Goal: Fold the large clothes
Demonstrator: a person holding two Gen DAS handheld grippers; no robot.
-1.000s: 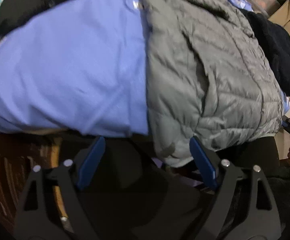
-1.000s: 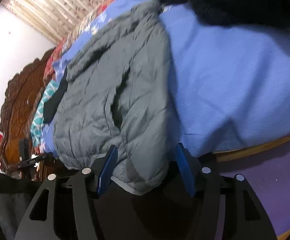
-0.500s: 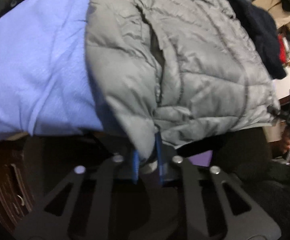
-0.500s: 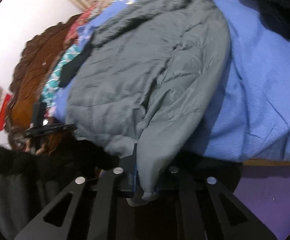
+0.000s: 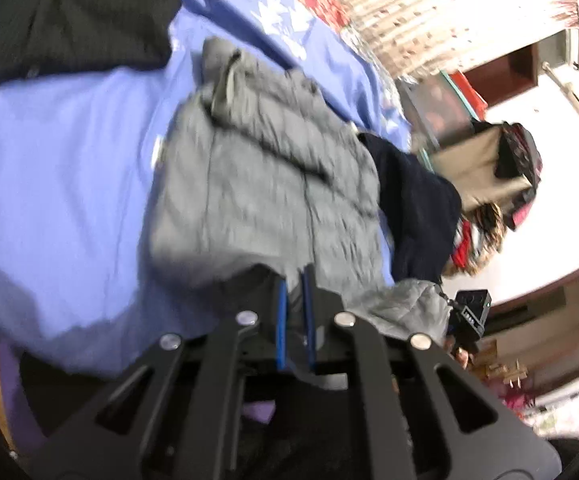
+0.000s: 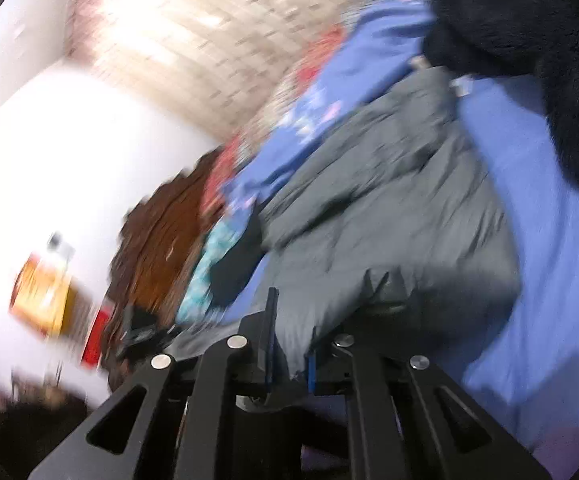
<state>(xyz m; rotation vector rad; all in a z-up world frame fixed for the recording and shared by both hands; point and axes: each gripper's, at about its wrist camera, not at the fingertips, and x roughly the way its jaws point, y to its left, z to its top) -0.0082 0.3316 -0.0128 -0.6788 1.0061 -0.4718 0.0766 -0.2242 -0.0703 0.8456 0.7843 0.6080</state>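
Left hand-held gripper (image 5: 294,280) is pinched nearly flat on the hem of the grey jacket (image 5: 265,184), blue pads (image 5: 281,320) almost meeting with only a thin fold of fabric between them. Right hand-held gripper (image 6: 291,328) is clamped too, on a thicker wad of the same jacket (image 6: 389,216), so its jaws stand a little apart with grey cloth filling the gap. The left jaws have just finished closing, and the hem sits squarely between them. From the left wrist, the right hand-held gripper (image 5: 469,312) shows at the far corner of the hem, a black block gripping the puffy edge, so both lower corners are taken. The jacket lies on the blue sheet (image 5: 57,168) of the bed, collar end away from both cameras, near edge raised off the sheet where the two grips hold it. A black garment (image 5: 69,20) lies on the sheet beyond the jacket to the left in the left view; a dark navy one (image 5: 417,200) sits just beside the jacket's right edge, touching it. In the right view a dark fuzzy pile (image 6: 529,40) rests at the upper right on the sheet, and a carved wooden headboard (image 6: 157,240) stands at the left. Both views are smeared by blur, so finer detail of the quilting is lost.
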